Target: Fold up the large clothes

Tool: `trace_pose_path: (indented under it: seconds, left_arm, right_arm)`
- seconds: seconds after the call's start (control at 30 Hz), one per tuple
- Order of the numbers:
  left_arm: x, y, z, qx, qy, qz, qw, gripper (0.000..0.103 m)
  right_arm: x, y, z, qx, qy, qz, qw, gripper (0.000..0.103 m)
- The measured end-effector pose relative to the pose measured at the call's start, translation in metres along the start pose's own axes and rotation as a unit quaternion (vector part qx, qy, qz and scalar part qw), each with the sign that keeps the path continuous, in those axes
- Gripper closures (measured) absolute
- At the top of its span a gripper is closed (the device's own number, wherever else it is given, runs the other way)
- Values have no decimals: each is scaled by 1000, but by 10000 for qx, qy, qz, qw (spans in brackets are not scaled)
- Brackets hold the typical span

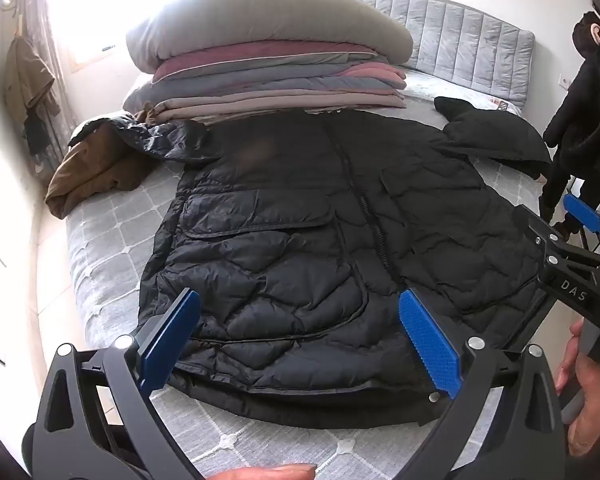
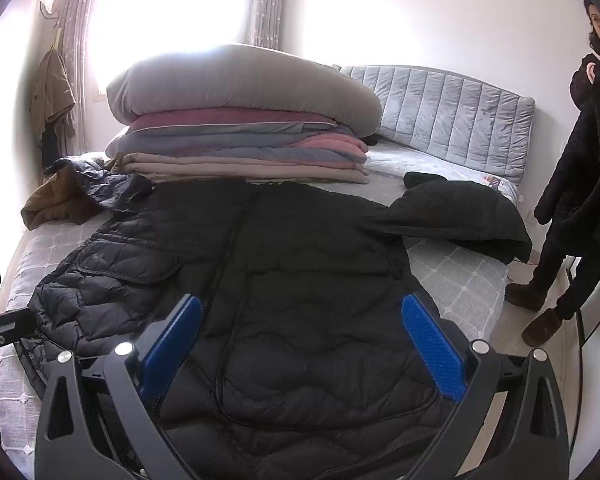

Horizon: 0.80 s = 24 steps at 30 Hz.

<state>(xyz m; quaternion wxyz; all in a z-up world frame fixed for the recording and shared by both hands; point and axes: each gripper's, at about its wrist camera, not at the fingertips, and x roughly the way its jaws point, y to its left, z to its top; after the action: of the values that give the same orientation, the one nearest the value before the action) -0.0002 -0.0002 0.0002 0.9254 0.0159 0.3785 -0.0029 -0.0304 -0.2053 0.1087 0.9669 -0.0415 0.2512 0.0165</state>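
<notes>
Two claws hang over the foot of the bed, both spread wide with nothing between their blue pads. The left claw (image 1: 300,344) sits above the hem of a black quilted puffer jacket (image 1: 320,240), tilted down at it, its pads apart from the fabric as far as this view shows. The right claw (image 2: 302,350) hovers over the same hem further along, with a hand (image 1: 580,396) on its handle showing at the edge of the left view.

Outward from the claws, the jacket lies front up and zipped on the grey patterned bed (image 1: 100,248), hem nearest, collar reaching the stack of folded bedding (image 1: 268,72). Its body is spread flat. One sleeve (image 2: 460,212) sticks out to the right across the cover; the other sleeve (image 1: 160,136) bunches up at the left, beside a crumpled brown garment (image 1: 92,172). A person in dark clothes (image 2: 580,184) stands off the bed's right side, well apart from the work.

By my reading, only the laying out is done. No fold shows yet: both sleeves still need bringing in over the chest, then the body doubled from hem toward collar. The puffy filling will likely spring back, so each fold may need pressing down.
</notes>
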Motion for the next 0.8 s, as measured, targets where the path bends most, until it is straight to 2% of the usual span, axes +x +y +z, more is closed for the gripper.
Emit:
trace_pose_path:
  seconds: [0.8]
  left_arm:
    - [0, 4, 2, 50, -46, 86, 9999, 7]
  right_arm:
    - [-2, -2, 1, 19, -63, -1, 10000, 6]
